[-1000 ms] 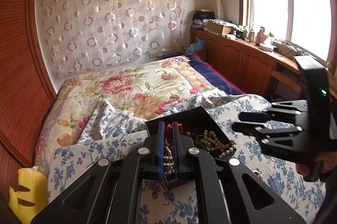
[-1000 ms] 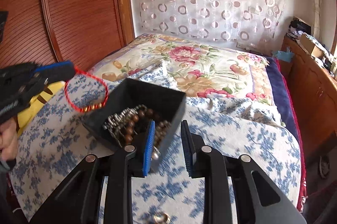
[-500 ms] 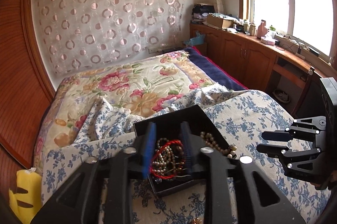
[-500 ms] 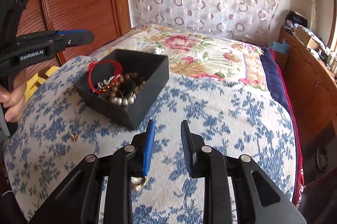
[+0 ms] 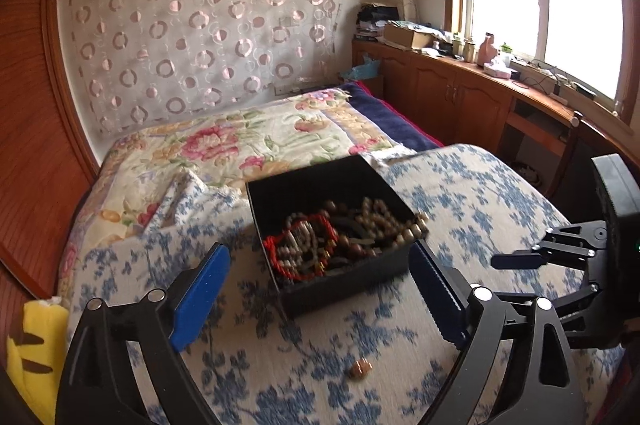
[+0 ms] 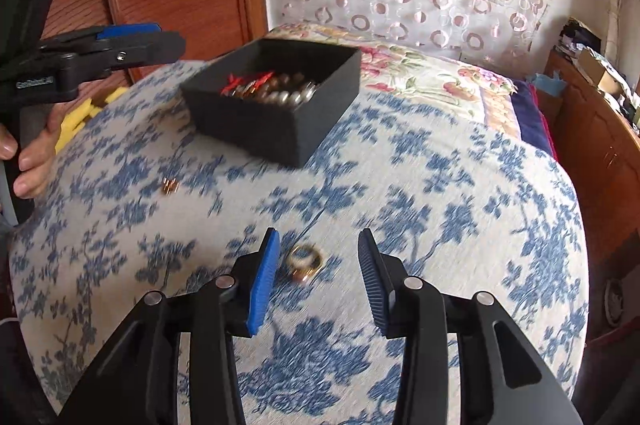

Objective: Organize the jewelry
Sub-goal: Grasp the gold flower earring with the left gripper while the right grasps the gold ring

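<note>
A black box sits on the blue-flowered cloth, holding bead strings and a red bracelet. My left gripper hovers over the box's near side; its jaws are opening wide and nothing is between the pads. A small gold piece lies on the cloth in front of the box. In the right wrist view a gold ring lies on the cloth between the opening jaws of my right gripper, nearer the left pad and untouched. The box and the small gold piece lie beyond.
The cloth covers a rounded mound at the bed's foot, with a floral quilt behind. A yellow plush toy lies at the left edge. Wooden cabinets run under the window on the right. A hand holds the left gripper.
The left gripper let the red bracelet fall into the box and its jaws spread wide. The right gripper sank toward the cloth over the gold ring, its jaws widening.
</note>
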`<state>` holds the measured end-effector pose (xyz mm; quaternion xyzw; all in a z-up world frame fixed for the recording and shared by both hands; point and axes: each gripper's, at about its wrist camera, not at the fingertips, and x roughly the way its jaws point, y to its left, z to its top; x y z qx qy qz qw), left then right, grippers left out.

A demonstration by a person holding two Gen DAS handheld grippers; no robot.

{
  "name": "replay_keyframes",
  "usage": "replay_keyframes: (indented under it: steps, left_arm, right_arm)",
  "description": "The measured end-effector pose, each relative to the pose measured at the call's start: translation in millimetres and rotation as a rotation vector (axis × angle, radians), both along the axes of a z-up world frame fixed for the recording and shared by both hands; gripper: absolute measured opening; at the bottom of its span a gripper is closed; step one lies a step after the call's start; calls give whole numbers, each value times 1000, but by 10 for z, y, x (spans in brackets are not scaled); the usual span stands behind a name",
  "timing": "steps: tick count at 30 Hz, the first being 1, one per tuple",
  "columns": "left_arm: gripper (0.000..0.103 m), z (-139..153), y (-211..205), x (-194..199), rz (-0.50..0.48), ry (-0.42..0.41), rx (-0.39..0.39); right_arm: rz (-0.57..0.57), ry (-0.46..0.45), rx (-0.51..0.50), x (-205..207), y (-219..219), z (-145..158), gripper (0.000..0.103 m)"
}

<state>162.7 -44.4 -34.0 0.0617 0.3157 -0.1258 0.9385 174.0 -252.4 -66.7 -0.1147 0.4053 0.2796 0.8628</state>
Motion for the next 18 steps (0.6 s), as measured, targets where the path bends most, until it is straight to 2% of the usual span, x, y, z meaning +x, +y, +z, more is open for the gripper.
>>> replay_keyframes:
  steps: [6, 14, 18]
  left_arm:
    - [89, -215, -15, -179, -28, 51, 11]
    - [89, -634, 0, -214, -36, 166, 48]
    - [89, -730, 27, -211, -40, 202, 51]
  right_arm:
    - [16, 6, -64, -57, 97, -105, 43]
    - [10, 11, -34, -53, 47, -131, 43]
    - [10, 17, -27, -51, 42, -137, 44]
